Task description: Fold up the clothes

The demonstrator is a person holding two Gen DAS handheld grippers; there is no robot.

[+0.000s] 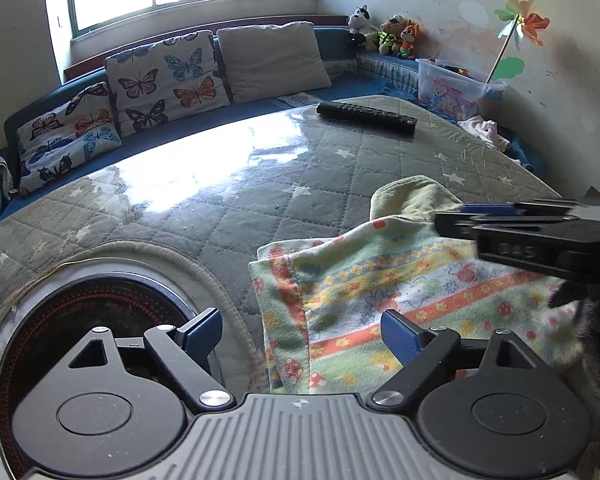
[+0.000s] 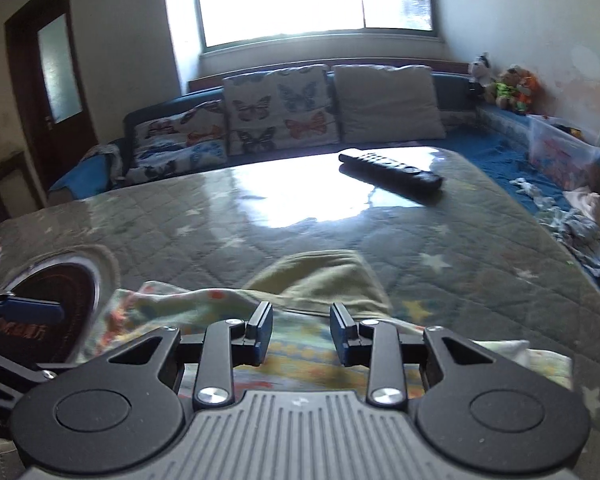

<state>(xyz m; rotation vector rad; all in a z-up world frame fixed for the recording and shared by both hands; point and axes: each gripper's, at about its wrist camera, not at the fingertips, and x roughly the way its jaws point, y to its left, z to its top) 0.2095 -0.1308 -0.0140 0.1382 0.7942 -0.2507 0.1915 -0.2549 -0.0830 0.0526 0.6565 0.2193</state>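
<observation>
A small garment (image 1: 379, 280) with flower and stripe print and a plain green end (image 1: 411, 196) lies folded on the quilted table (image 1: 220, 208). My left gripper (image 1: 301, 330) stands wide open just above its left edge, one finger on each side of that edge, pads clear of the cloth. My right gripper (image 1: 439, 224) reaches in from the right over the garment. In the right wrist view the right gripper (image 2: 301, 332) has its pads a small gap apart above the printed cloth (image 2: 160, 300), with nothing pinched between them. The green end (image 2: 319, 272) lies just ahead. A left finger (image 2: 32, 308) shows at far left.
A round black cooktop (image 1: 80, 312) is set into the table at the near left. A black remote (image 1: 365, 117) lies at the far side. Behind are a blue sofa with butterfly cushions (image 1: 164, 80), a plastic toy box (image 1: 455, 84) and loose clothes (image 2: 579, 220) on the right.
</observation>
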